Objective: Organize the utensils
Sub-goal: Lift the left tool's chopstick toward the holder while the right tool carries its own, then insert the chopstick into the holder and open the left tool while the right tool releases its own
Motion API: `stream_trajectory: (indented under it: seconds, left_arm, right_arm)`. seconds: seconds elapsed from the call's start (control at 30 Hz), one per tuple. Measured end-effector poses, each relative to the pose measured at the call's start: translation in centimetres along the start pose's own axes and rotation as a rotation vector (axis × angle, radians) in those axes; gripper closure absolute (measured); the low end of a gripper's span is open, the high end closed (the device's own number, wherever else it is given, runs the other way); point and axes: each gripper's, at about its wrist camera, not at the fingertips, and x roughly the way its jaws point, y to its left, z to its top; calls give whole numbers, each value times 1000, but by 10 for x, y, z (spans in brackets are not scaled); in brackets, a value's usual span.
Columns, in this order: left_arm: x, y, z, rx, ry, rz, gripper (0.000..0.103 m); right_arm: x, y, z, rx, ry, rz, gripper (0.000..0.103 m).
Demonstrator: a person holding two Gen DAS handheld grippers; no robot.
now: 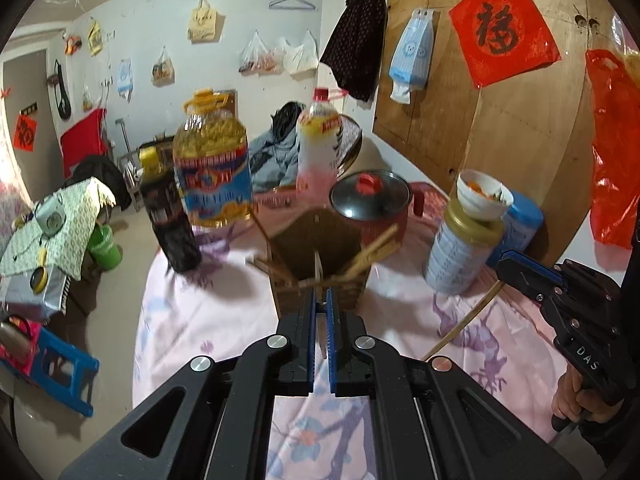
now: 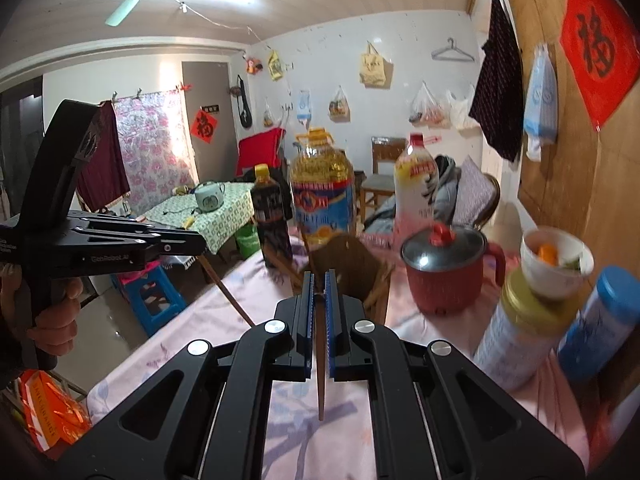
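The table (image 1: 208, 320), under a pink flowered cloth, carries everything. Along its far edge stand the oil jug (image 1: 212, 168) and bottles. The red pot (image 1: 376, 208) sits behind the holder, likely parked clear of the work. The wooden holder (image 1: 320, 240) stands about mid-table, open top up, and the chopsticks (image 1: 372, 252) in it lean out against its rim at loose angles. It looks to be where the utensils get gathered.

The left gripper (image 1: 320, 294) points steeply down at the holder's near rim, its jaws clamped on the left chopstick (image 2: 230, 296). That stick hangs slanting below them, its tip clear of the cloth. The right gripper (image 2: 319, 276), tipped less steeply, aims at the holder from the table's near right side. It is pinched shut on the right chopstick (image 2: 321, 380), which hangs nearly plumb under the pads. Gripping each stick high leaves a long free end, which should drop easily into the holder's mouth. A hand wraps each handle from below.
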Motion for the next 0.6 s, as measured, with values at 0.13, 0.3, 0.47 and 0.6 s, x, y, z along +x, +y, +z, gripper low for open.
stream_trajectory:
  seconds: [0.13,0.3,0.47,0.6]
  left_arm:
    - [1,0,28,23,-33,6,98]
    - [8,3,65,39,-75,19,98]
    - [28,13,90,27,-82,31,98]
    - [52,21,101,7,-68,37,98]
  right_arm:
    - [11,-1,27,-20,-39,8,97]
    - [28,-7,59,-34,-84,11,97]
    - [53,-20,85,-17,-115,6,97]
    - [72,-29,99,-6,-136,-4,97]
